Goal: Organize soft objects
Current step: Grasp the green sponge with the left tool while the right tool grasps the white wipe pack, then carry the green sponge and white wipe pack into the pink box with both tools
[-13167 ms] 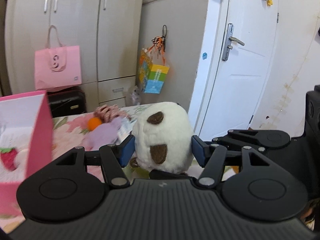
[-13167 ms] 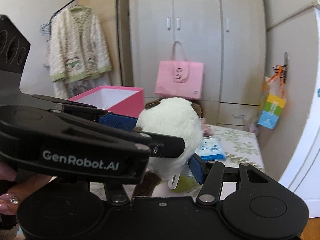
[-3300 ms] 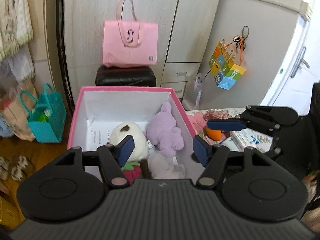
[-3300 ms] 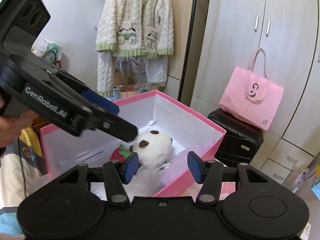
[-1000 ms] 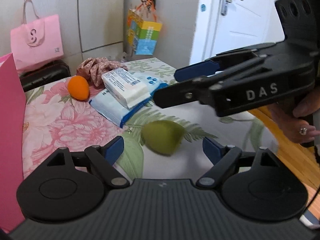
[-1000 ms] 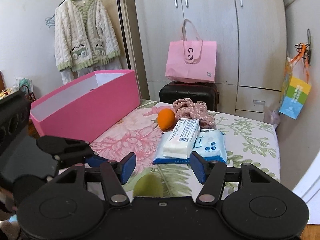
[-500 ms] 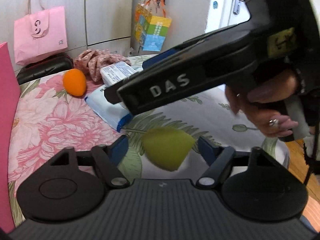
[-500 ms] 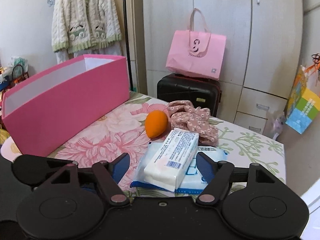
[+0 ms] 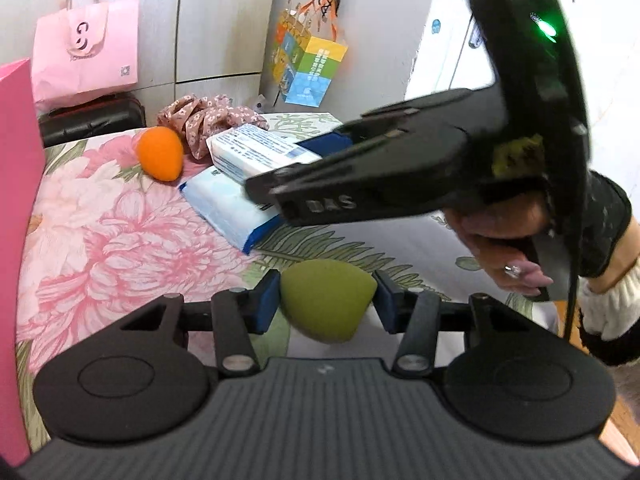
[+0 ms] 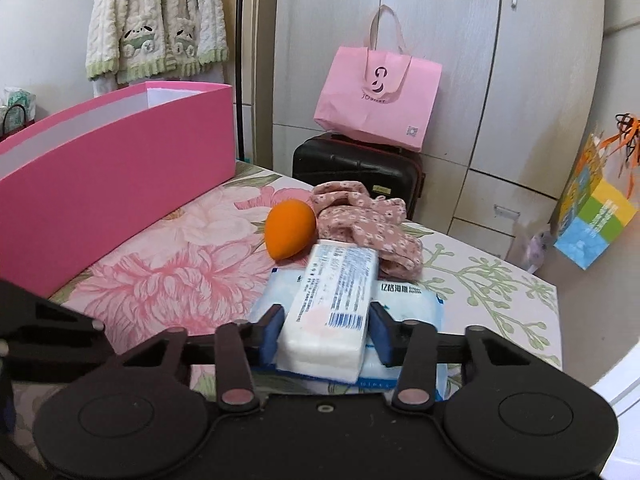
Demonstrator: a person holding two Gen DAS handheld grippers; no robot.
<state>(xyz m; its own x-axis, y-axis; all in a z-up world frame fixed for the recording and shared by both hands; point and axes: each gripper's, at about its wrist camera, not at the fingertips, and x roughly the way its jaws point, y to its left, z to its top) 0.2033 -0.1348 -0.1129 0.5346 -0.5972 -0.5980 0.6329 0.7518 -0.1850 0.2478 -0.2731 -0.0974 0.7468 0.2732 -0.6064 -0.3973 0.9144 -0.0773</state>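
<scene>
My left gripper (image 9: 326,306) is shut on a green makeup sponge (image 9: 326,310) low over the floral table. My right gripper (image 10: 326,336) has its pads against both sides of a white tissue pack (image 10: 332,312), which lies on a blue wipes pack (image 10: 404,312). The right gripper also shows in the left wrist view (image 9: 312,160), reaching over the tissue pack (image 9: 256,152). An orange sponge (image 10: 290,234) and a floral scrunchie (image 10: 368,228) lie behind the packs. The pink box (image 10: 120,168) stands at the left.
A pink paper bag (image 10: 380,96) sits on a black suitcase (image 10: 356,172) by the wardrobe. A colourful gift bag (image 10: 592,216) hangs at the right. The table's right edge (image 10: 556,320) drops toward the door side.
My left gripper has closed on the green sponge. My right gripper has moved forward and closed around the white tissue pack.
</scene>
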